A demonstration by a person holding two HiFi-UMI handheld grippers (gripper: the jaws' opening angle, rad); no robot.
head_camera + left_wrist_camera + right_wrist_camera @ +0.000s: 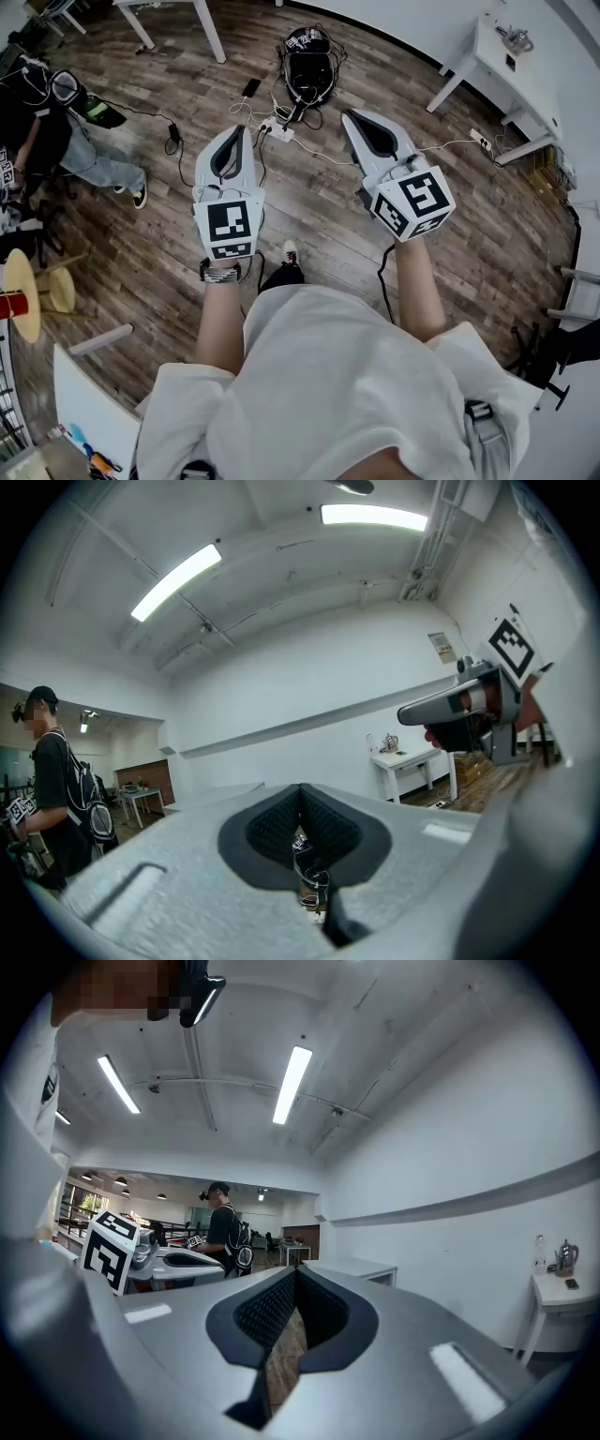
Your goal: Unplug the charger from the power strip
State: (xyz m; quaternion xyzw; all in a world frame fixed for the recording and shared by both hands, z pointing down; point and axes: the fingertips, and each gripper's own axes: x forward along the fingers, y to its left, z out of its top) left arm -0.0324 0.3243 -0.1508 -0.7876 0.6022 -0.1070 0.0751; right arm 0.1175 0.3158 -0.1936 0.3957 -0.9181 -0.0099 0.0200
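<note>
A white power strip (278, 132) lies on the wooden floor ahead, with white cables and small plugs in it; from here I cannot tell which plug is the charger. Both grippers are held level above the floor, well short of the strip. My left gripper (238, 131) is shut with nothing in it, and so is my right gripper (351, 116). In the left gripper view the pads (281, 822) meet, with a bit of cable clutter showing in the gap below them. In the right gripper view the pads (272, 1309) also meet, and only floor shows under them.
A black bag (309, 67) sits just beyond the strip, with a phone (251, 87) to its left. A black adapter (174, 134) on a cable lies further left. White tables (497, 56) stand at the right and at the back. A person (56, 131) is at the left.
</note>
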